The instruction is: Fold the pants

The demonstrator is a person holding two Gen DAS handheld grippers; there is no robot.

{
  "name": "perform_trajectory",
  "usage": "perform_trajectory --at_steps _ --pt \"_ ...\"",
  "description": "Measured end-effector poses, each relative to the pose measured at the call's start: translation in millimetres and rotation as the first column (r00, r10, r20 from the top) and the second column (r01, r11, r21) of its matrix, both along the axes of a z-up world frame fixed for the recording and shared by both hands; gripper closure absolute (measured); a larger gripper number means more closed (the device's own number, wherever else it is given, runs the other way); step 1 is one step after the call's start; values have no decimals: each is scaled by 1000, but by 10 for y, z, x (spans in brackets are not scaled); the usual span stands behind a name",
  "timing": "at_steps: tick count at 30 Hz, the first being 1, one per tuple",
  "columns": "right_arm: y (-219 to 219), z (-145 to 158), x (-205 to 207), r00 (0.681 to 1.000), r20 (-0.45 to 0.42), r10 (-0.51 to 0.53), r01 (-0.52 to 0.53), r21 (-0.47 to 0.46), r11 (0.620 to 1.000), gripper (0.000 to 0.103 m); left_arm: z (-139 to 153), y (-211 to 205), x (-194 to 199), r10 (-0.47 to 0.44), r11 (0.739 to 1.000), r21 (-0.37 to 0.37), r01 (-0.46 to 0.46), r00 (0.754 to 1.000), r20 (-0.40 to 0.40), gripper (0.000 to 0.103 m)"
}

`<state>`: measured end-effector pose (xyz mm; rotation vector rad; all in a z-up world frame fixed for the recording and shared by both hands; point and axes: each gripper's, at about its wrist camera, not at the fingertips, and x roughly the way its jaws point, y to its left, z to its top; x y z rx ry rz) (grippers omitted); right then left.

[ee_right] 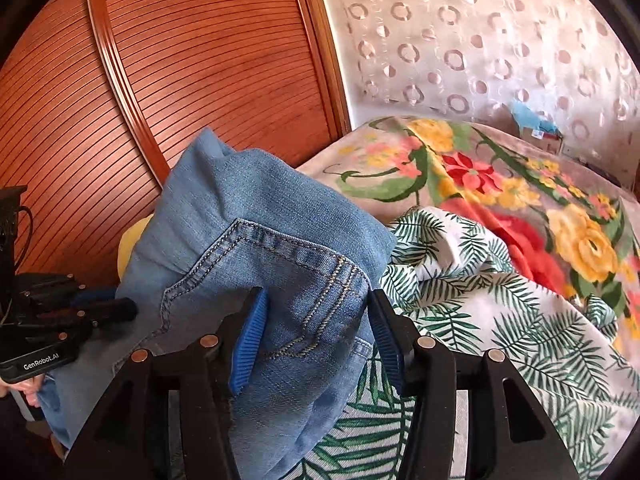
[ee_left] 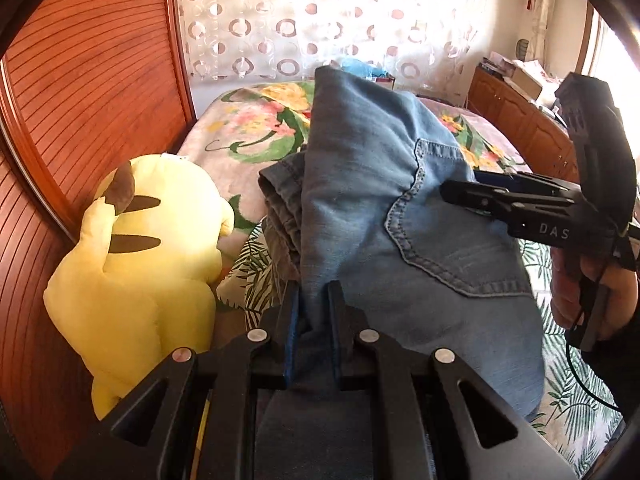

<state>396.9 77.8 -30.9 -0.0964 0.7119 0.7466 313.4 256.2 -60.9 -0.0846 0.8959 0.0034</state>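
Blue denim pants (ee_left: 360, 184) hang bunched above the bed, back pocket facing me. My left gripper (ee_left: 314, 292) is shut on a fold of the denim near the waist. In the right wrist view the pants (ee_right: 256, 248) drape over and between the blue pads (ee_right: 250, 344) of my right gripper (ee_right: 316, 300), whose jaws stand wide apart around the pocket corner. The right gripper also shows in the left wrist view (ee_left: 452, 190), touching the pants from the right. The left gripper shows in the right wrist view (ee_right: 120, 304) at the left.
A yellow plush toy (ee_left: 148, 268) sits at the left against the wooden slatted headboard (ee_left: 92, 92). The bed has a floral blanket (ee_right: 500, 184) and a leaf-print sheet (ee_right: 500, 320). Wooden cabinets (ee_left: 520, 120) stand at the far right, curtains (ee_left: 320, 20) behind.
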Motion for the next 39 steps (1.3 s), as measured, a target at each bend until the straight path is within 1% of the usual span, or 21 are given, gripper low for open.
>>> perform_trajectory --at_steps 4,5,7,8,9,11,13,14,15,16,17,18,20,22,23,26,28,32,37,39 --pt "0 155 -130 999 55 -2 1 24 1000 50 161 -11 -100 19 1000 8 -20 999 34 89" --pt "-23 231 -223 997 82 5 -7 35 999 50 220 -23 -127 18 1000 8 -18 999 52 89" --pt "-90 207 -337 992 124 27 -34 57 998 50 382 -54 -183 5 1000 -9 -4 994 107 89" --pt "-109 239 -414 989 147 31 -41 65 997 53 445 -72 -189 3 1000 -12 -2 993 120 89" --pt "-133 269 -472 986 161 37 -49 71 996 60 497 -91 -190 3 1000 -9 -1 992 129 89" --pt "-176 272 -557 987 153 51 -60 60 996 62 606 -159 -197 -3 1000 0 3 989 149 89" --pt "-263 274 -670 986 159 40 -49 56 997 62 667 -235 -204 -15 1000 17 13 987 157 87" --pt "-305 289 -728 987 160 33 -42 55 998 62 694 -284 -218 -21 999 37 15 986 167 84" --pt "-341 281 -788 988 155 27 -36 56 998 62 713 -324 -230 -23 998 56 14 984 175 73" --pt "-377 287 -830 988 149 23 -32 60 998 62 733 -362 -249 -20 998 70 7 982 187 65" --pt "-425 308 -883 989 145 17 -27 62 998 62 747 -388 -264 -20 998 70 7 981 194 63" --pt "-467 313 -929 989 144 10 -19 62 998 62 763 -413 -279 -23 998 65 10 980 198 57" --pt "-565 374 -1010 990 144 -3 -6 61 998 62 790 -483 -316 -28 997 70 14 978 205 52" --pt "-637 437 -1126 989 149 -13 4 62 998 62 830 -591 -384 -38 996 89 19 974 225 24" --pt "-705 472 -1202 988 152 -19 10 63 998 62 855 -634 -424 -46 996 86 26 969 243 21" --pt "-933 587 -1468 986 160 -38 27 70 997 62 950 -788 -554 -52 997 73 33 960 276 20" --pt "-1094 651 -1636 983 173 -58 46 74 996 62 1012 -893 -636 -46 996 81 23 953 298 20" --pt "-1424 789 -1999 977 193 -89 73 91 993 62 1150 -1153 -828 -67 996 78 44 943 327 19" --pt "-1808 1007 -2525 961 244 -128 106 99 989 62 1326 -1391 -1085 -92 995 77 68 922 375 19" --pt "-1927 1073 -2731 954 263 -144 120 106 987 62 1397 -1514 -1190 -106 993 84 80 918 383 19"
